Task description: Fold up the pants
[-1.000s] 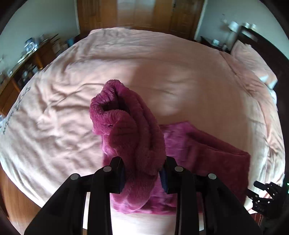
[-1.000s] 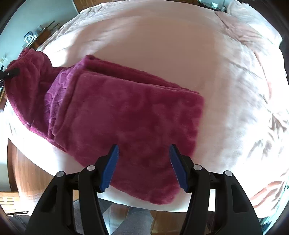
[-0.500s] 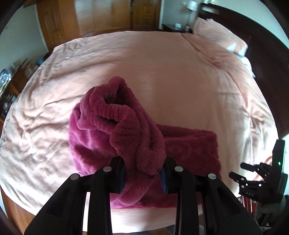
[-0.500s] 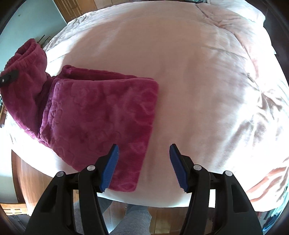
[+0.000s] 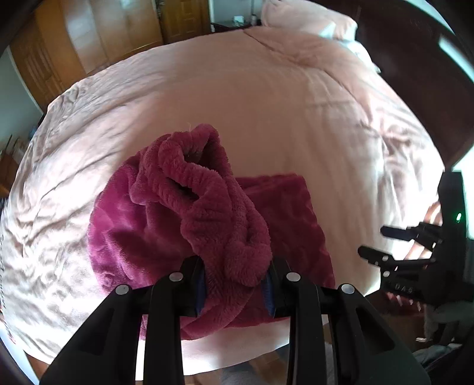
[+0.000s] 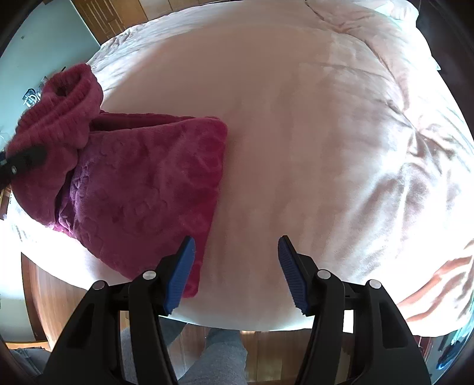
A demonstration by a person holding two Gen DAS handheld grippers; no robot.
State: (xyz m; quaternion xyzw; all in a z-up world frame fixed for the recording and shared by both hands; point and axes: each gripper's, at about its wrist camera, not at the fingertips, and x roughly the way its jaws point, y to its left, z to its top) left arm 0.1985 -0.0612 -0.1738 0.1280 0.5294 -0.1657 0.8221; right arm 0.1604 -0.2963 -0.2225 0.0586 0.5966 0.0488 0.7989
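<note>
The magenta fleece pants lie folded near the front edge of the pink bed. My left gripper is shut on the ribbed waistband end and holds it bunched above the folded part. In the right wrist view the folded pants lie at the left, with the lifted waistband at the far left. My right gripper is open and empty over the bed's front edge, just right of the pants. It also shows in the left wrist view at the right.
Pillows lie at the bed's head, far right. Wooden wardrobes stand behind the bed. A dark headboard is at the right. Wood floor and the person's grey-clad leg are below the bed's front edge.
My left gripper has carried the waistband to the right over the folded part. My right gripper has moved right, off the pants; the pants now sit further left in its view.
</note>
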